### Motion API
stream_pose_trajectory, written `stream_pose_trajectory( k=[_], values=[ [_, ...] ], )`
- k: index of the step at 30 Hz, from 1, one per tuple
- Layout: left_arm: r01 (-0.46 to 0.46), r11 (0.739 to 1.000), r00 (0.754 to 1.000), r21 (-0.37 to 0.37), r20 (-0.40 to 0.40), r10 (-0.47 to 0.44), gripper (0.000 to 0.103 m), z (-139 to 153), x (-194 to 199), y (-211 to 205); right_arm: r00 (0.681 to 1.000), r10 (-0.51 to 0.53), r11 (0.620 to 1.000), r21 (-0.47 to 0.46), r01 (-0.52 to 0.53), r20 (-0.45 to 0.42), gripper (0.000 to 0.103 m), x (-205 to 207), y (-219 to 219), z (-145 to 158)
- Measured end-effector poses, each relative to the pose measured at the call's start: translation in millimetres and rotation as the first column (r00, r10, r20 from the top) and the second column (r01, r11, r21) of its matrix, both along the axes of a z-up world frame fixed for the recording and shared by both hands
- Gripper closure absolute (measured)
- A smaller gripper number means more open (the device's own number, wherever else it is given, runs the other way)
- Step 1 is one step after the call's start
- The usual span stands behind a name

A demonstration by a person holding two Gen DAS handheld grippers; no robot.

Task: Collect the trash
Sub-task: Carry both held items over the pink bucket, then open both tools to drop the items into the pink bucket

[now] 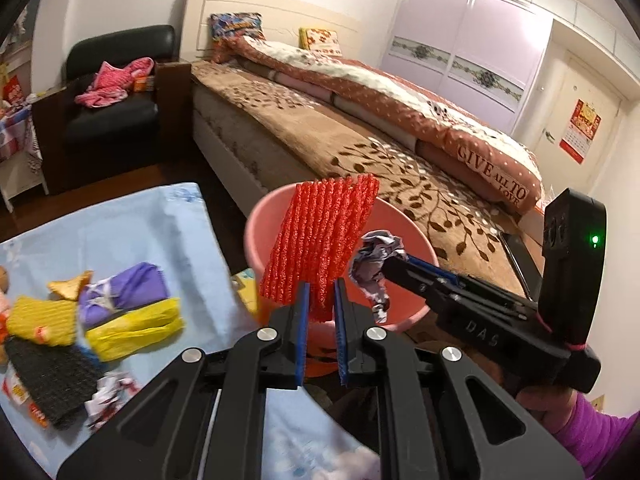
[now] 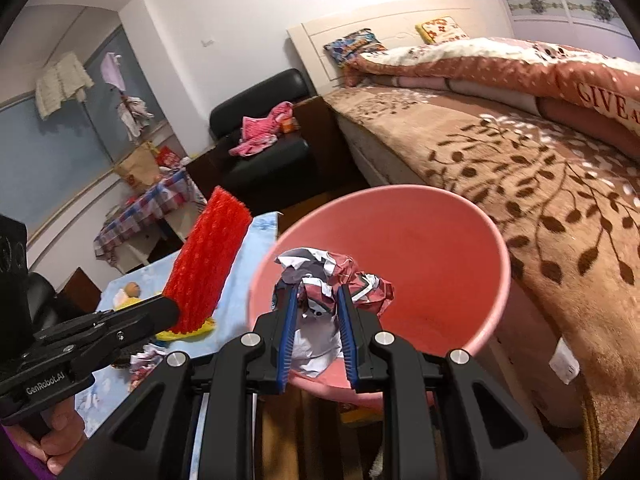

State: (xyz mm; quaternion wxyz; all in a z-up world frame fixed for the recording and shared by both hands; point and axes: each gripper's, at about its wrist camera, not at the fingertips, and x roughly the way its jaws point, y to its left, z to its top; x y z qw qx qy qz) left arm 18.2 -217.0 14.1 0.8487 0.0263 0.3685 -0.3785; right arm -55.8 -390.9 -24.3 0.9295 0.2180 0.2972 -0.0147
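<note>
1. Far left, tabletop (image 1: 168, 216) w/ light blue cloth: leftover trash lies there, incl. yellow foam net (image 1: 134, 330), purple wrapper (image 1: 120, 292), black mesh pad (image 1: 52, 380), crumpled scrap (image 1: 108, 396).
2. Left hand-held gripper (image 1: 321, 292): blue pads narrow, clamped on lower edge of red foam net (image 1: 320, 240). Net stands upright, held in the air in front of the bucket rim. In right wrist view same net (image 2: 208, 264) sits left of the bucket, over the tabletop edge.
3. Pink bucket (image 2: 460, 220) in middle, between tabletop and bed (image 2: 520, 168); its mouth tilts toward the cameras, inside looks bare.
4. Right hand-held gripper (image 2: 318, 296): pads narrow, gripping crumpled paper ball (image 2: 332, 276) (white/red/grey print). Ball is over the near rim of the bucket, not dropped in.
5. Left wrist view: right hand-held gripper comes in from the right, paper ball (image 1: 376, 260) at its tip, just beside the red net, in front of the bucket (image 1: 400, 224).
6. Far right: person's hand (image 1: 548, 404) and purple sleeve (image 1: 600, 432) on the handle.
</note>
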Motion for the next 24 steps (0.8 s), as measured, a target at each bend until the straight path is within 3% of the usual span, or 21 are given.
stream_pose_trajectory(
  k=[10,15,17,19,24],
  values=[
    [0.021,1.000,0.999,0.005,-0.038,-0.020,0.091,-12.8,9.3,-25.1,0.999,-0.037,0.999,0.012,0.037,-0.034,0.081,1.5,-17.1,-15.9],
    [0.012,1.000,0.998,0.016,-0.054,-0.011,0.091,-15.5,13.9,-26.1,0.998,-0.042,0.999,0.014,0.043,-0.044,0.076,3.6,-18.2,-19.2],
    [0.010,1.000,0.998,0.023,-0.057,-0.009,0.083,-16.1,14.7,-26.7,0.998,-0.045,0.999,0.016,0.046,-0.045,0.072,3.9,-18.7,-19.3],
    [0.003,1.000,0.998,0.022,-0.057,-0.002,0.066,-15.2,14.1,-25.8,0.998,-0.052,0.998,0.019,0.053,-0.045,0.069,3.8,-20.2,-19.5],
    [0.002,1.000,0.998,0.021,-0.056,-0.001,0.060,-13.7,13.4,-24.9,0.997,-0.057,0.998,0.017,0.058,-0.045,0.069,2.5,-19.7,-18.1]
  ],
)
